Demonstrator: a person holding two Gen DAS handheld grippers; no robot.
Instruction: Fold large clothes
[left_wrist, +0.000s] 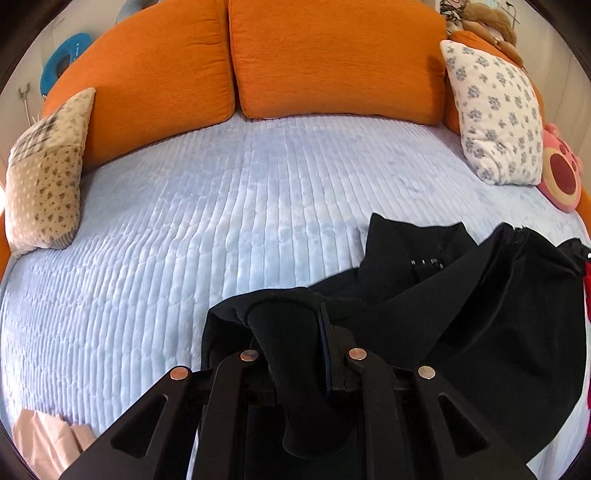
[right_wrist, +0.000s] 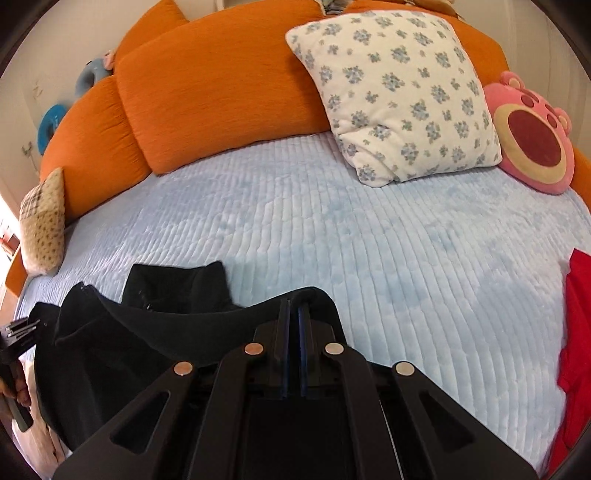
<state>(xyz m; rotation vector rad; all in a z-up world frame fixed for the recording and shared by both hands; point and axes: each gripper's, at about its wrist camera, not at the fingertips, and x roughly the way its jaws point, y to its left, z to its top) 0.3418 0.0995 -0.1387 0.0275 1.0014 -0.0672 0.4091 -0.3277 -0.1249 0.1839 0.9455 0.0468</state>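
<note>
A large black garment (left_wrist: 461, 302) hangs stretched between my two grippers above the pale blue ribbed bedspread (left_wrist: 221, 206). My left gripper (left_wrist: 295, 332) is shut on a bunched edge of it; black cloth drapes down over the fingers. In the right wrist view my right gripper (right_wrist: 294, 314) is shut on another edge of the same black garment (right_wrist: 147, 332), which runs off to the left toward the other gripper (right_wrist: 18, 332). A free part of the garment rests on the bedspread (right_wrist: 369, 240).
Orange back cushions (left_wrist: 295, 55) ring the far side of the bed. A floral white pillow (right_wrist: 399, 92) and a pink plush cushion (right_wrist: 532, 136) lie at the right, a spotted beige pillow (left_wrist: 44, 173) at the left. A red garment (right_wrist: 576, 332) and a pink cloth (left_wrist: 48, 443) lie near the edges.
</note>
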